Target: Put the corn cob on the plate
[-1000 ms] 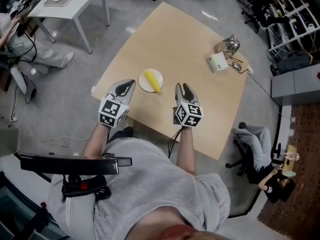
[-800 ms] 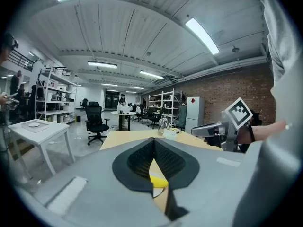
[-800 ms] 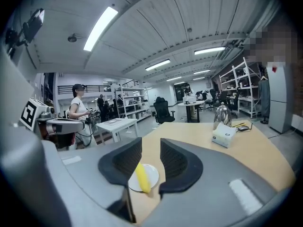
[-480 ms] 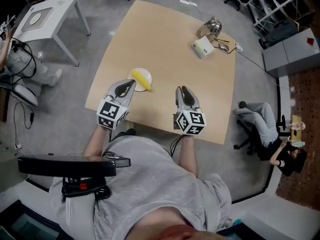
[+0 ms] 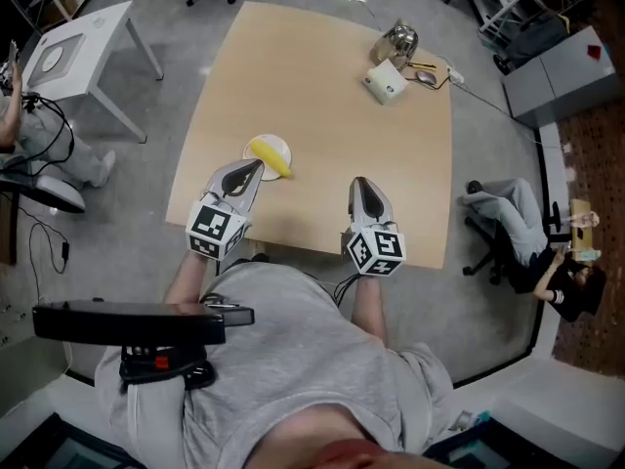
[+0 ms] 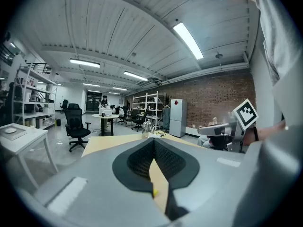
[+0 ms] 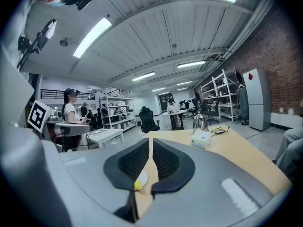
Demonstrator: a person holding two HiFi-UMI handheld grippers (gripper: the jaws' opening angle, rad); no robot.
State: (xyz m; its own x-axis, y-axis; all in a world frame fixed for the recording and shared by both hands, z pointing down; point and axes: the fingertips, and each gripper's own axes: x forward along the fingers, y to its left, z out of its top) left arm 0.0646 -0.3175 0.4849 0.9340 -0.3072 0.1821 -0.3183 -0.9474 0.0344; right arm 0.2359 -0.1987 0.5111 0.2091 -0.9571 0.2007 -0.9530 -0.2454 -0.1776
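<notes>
We record one light wooden table [image 5: 332, 115] standing on a grey floor [image 5: 186, 76], with most of its top bare. Directly on it we find a white plate [image 5: 276, 144] at about 8 o'clock from the tabletop's centre, near the left edge. Toward 1 o'clock, by the far right corner, sits a small white box [image 5: 385, 81]. A shiny metal vessel [image 5: 395, 40] stands just beside the box at its 12 o'clock. At the box's 3 o'clock lie small dark items [image 5: 425, 74] that we cannot identify.
</notes>
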